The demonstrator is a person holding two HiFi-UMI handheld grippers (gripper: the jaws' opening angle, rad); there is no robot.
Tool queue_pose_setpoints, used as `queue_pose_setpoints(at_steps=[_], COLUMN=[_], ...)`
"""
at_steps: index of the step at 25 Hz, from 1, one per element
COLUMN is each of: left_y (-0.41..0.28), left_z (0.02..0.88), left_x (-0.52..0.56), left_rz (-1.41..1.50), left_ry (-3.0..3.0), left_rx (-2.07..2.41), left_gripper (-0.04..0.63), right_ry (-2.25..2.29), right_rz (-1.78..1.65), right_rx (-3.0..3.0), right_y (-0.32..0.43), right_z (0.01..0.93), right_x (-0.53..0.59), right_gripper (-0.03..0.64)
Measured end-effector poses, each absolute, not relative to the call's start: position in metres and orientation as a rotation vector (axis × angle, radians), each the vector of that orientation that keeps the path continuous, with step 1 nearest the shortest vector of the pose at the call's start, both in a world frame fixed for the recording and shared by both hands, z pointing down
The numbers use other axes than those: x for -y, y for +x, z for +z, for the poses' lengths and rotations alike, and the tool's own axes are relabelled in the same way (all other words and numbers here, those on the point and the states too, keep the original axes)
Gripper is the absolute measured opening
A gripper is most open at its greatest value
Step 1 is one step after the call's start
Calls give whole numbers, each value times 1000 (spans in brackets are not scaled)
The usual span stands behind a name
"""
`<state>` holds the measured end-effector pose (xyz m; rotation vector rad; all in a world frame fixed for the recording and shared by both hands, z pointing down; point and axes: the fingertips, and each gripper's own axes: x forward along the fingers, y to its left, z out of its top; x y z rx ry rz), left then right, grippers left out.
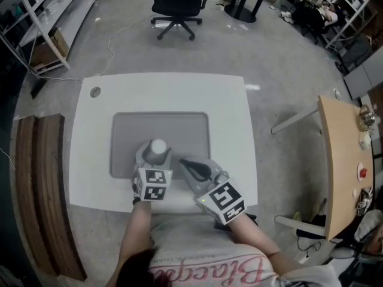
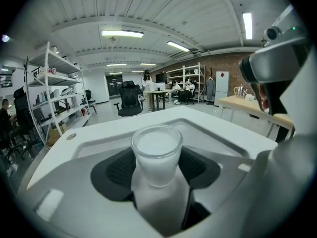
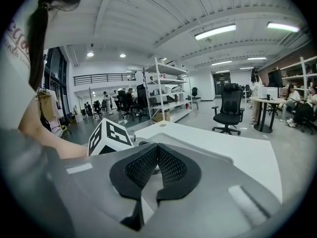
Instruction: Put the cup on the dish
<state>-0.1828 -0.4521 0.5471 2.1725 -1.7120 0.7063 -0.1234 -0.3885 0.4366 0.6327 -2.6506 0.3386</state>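
A small clear cup [image 1: 158, 146] with a white inside stands upright between the pads of my left gripper [image 1: 157, 152], which is shut on it. In the left gripper view the cup [image 2: 157, 152] fills the gap between the dark pads [image 2: 115, 168]. It is over the near part of the grey rectangular dish [image 1: 173, 127], a shallow tray set in the white table [image 1: 230, 109]; I cannot tell whether its base touches. My right gripper [image 1: 192, 167] is just right of the cup, jaws shut on nothing, the pads [image 3: 171, 166] meeting.
A small round disc [image 1: 95, 91] lies at the table's far left corner. A black office chair [image 1: 178, 5] stands beyond the table. A wooden bench [image 1: 42, 178] runs along the left, and a wooden table [image 1: 344, 160] with small items stands at the right.
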Motion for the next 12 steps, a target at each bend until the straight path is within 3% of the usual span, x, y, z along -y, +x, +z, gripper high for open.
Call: queue_pose_setpoints(at_steps=[12], left_y=[-180], left_z=[557], left_x=[463], left_rz=[744], left_ry=[2192], left_rx=[1674], left_gripper=[268], right_ry=[661], right_rz=[383], right_rx=[2604], right_y=[-123], right_z=[451], right_x=[399], right_gripper=[-14])
